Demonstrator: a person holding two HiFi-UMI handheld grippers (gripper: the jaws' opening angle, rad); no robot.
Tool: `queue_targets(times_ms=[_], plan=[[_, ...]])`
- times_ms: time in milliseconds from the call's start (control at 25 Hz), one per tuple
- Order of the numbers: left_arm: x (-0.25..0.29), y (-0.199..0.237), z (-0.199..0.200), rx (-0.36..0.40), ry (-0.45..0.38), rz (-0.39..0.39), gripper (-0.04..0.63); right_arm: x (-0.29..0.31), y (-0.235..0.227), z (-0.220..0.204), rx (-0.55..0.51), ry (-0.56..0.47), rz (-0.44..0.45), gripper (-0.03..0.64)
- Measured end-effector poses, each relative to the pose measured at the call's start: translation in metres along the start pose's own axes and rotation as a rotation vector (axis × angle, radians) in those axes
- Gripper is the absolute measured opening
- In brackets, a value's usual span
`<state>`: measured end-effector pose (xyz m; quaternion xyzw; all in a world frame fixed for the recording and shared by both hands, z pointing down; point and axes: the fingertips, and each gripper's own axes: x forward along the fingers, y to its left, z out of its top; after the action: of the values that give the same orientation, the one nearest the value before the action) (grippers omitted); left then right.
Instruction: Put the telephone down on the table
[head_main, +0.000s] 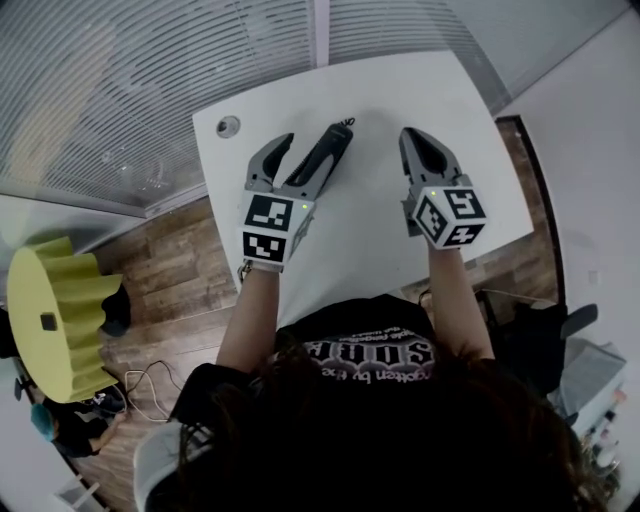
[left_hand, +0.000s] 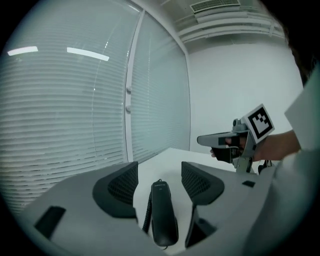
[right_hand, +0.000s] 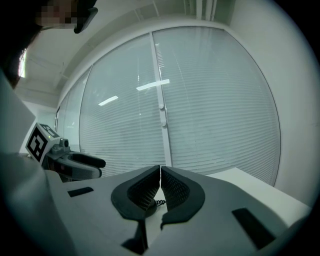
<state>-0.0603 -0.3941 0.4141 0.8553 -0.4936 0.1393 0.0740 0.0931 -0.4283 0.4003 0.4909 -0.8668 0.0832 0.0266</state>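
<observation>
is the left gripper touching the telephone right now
Apart. In its own view the left gripper has its jaws spread wide. The telephone lies on the table between them, with white tabletop showing on each side.

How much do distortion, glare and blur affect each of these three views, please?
Head view: fisheye curves the edges of the white table, and hair at the bottom is blurred. Left gripper view: ceiling-light reflections streak the blinds, yet the telephone handset is sharp. Right gripper view: dark vignetted corners, similar streaks on the glass.
</observation>
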Motion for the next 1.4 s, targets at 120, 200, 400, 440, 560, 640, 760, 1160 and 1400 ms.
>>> queue_targets(times_ms=[120,200,400,440,560,640,760,1160,1400], plan=[[-0.010,0.002,0.023,0.003,-0.056,0.008,0.246,-0.002,0.005,0.006,-0.007,-0.012,0.003,0.029],[-0.017,0.004,0.033,-0.005,-0.090,0.013,0.210,-0.002,0.009,0.010,-0.012,-0.020,0.009,0.029],[-0.026,0.000,0.038,-0.032,-0.110,0.006,0.034,-0.007,0.020,0.019,-0.052,-0.036,0.020,0.029],[-0.027,-0.002,0.040,-0.036,-0.120,-0.002,0.006,-0.008,0.022,0.021,-0.059,-0.039,0.021,0.029],[-0.031,-0.006,0.043,-0.053,-0.137,-0.019,0.003,-0.013,0.025,0.025,-0.070,-0.048,0.020,0.029],[-0.033,-0.005,0.042,-0.083,-0.137,-0.014,0.003,-0.015,0.026,0.027,-0.074,-0.051,0.015,0.029],[-0.036,-0.002,0.039,-0.111,-0.132,-0.001,0.003,-0.018,0.028,0.029,-0.080,-0.056,0.012,0.029],[-0.051,0.007,0.036,-0.118,-0.142,0.035,0.003,-0.030,0.036,0.036,-0.095,-0.071,-0.005,0.029],[-0.055,0.005,0.038,-0.107,-0.135,0.045,0.003,-0.039,0.035,0.041,-0.096,-0.087,-0.015,0.028]])
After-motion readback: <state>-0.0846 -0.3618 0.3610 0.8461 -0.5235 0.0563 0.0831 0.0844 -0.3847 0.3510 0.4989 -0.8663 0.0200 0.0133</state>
